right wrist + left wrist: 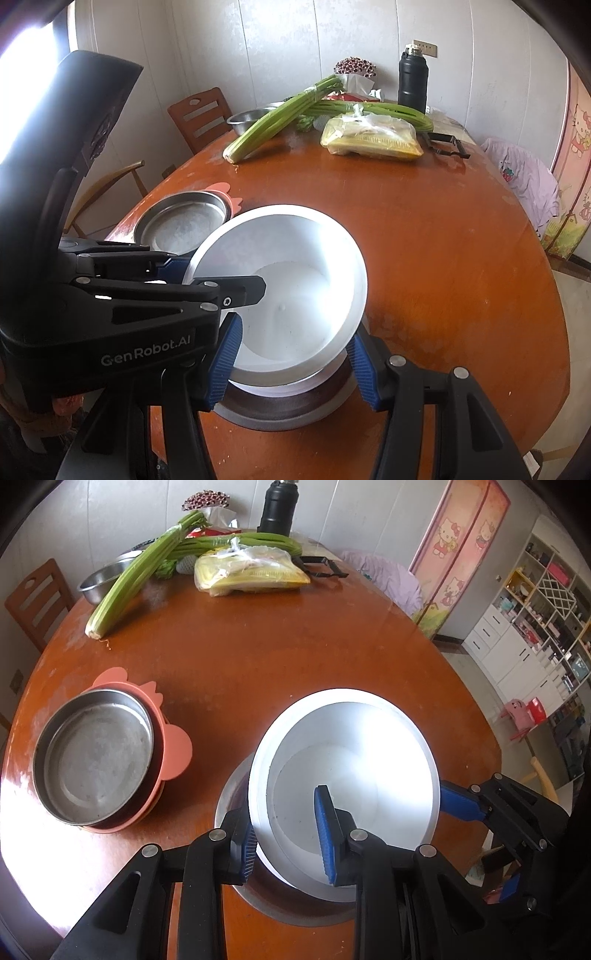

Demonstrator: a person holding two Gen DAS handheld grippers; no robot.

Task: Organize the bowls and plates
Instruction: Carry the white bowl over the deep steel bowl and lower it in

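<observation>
While the left tongs [290, 834] pinched the near rim of the white bowl [351, 760], the right tongs [295, 363] squeezed it from both sides. The white bowl sat tilted in a grey metal dish [280, 410] on the brown table [258, 657]. To the left was a steel plate [96, 757] in a pink dish [177, 746]. Far off lay green celery [136, 579].

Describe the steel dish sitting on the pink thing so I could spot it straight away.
Start at the round brown table and look to its left edge, away from the white bowl held in the blue fingers. The steel dish sits in a pink plate with ear-shaped tabs; it alone is shallow, flat-bottomed and dull grey.
</observation>
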